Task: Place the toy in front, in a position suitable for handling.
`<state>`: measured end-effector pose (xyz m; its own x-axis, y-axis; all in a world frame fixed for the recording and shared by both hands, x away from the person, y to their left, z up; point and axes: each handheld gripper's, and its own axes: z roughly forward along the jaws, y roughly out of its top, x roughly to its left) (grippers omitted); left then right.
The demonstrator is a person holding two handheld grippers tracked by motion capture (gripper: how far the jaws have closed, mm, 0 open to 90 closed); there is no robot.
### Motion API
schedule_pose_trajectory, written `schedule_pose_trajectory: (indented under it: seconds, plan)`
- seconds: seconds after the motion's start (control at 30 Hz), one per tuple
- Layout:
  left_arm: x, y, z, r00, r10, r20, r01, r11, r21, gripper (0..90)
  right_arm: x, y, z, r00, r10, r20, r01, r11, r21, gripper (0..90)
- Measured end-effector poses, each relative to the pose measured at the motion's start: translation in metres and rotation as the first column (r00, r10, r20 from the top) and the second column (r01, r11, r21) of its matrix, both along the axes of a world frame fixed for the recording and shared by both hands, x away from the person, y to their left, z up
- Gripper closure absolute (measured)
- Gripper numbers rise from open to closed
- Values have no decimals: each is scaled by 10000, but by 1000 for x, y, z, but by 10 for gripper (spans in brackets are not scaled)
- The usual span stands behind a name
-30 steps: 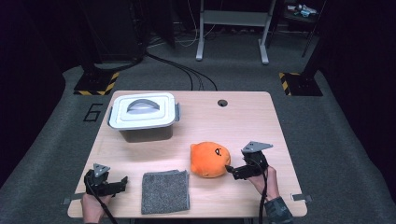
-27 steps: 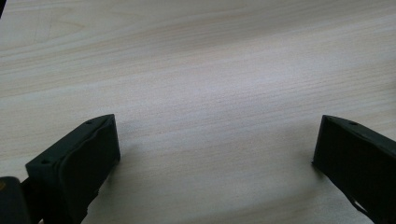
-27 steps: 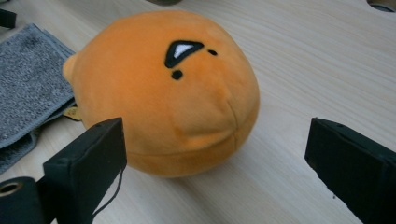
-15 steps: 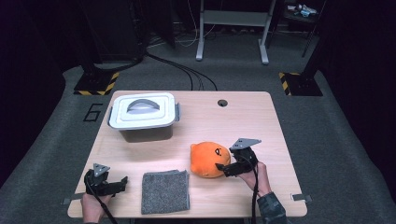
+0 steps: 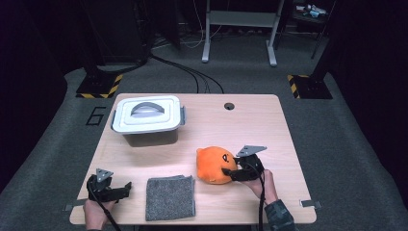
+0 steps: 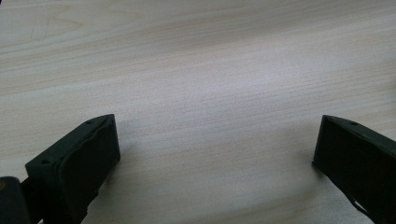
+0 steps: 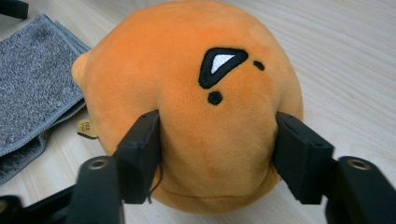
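Right gripper view, close up: both black pads press into the flanks of an orange plush toy (image 7: pixel 196 107), denting the fabric, the jaws having just been closing on it; a small tag, too blurred to read, hangs beside a grey cloth (image 7: pixel 32 79). High view: the right gripper (image 5: pixel 230 173) holds the toy on the table (image 5: pixel 269 125); the left gripper (image 5: pixel 126 188) rests wide open, nothing between its jaws; a lidded white box (image 5: pixel 148 115) stands farther back.
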<state>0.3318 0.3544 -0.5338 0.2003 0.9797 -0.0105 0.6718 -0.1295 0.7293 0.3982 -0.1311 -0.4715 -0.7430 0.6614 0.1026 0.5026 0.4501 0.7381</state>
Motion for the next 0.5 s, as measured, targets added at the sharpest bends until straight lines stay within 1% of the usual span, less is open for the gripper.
schedule_pose_trajectory:
  seconds: [0.03, 0.2, 0.3, 0.33, 0.4, 0.47, 0.5]
  plan:
    - [0, 0, 0, 10000, 3, 2, -3, 10000, 0, 0, 0, 0, 0, 10000, 0, 0, 0, 10000, 0, 428]
    - [0, 0, 0, 10000, 1, -1, -1, 10000, -2, 0, -1, 0, 0, 9999, -21, 119, 20, 10000, 64, 542]
    - [0, 0, 0, 10000, 5, 14, -5, 10000, 1, 0, -2, 1, 1, 9997, -72, 254, 69, 9999, 129, 581]
    - [0, 0, 0, 10000, 9, -3, -9, 10000, -9, 0, -4, 2, 1, 9992, -116, 370, 108, 9997, 237, 597]
    - [0, 0, 0, 10000, 0, -12, 0, 10000, -3, 0, -5, 1, 2, 9991, -156, 393, 144, 9994, 305, 603]
    - [0, 0, 0, 10000, 1, -10, -1, 10000, -6, 0, -4, 0, 2, 9984, -220, 514, 190, 9981, 582, 611]
    - [0, 0, 0, 10000, -3, -15, 3, 10000, -6, 0, -4, 0, 2, 9984, -274, 487, 239, 9973, 693, 614]
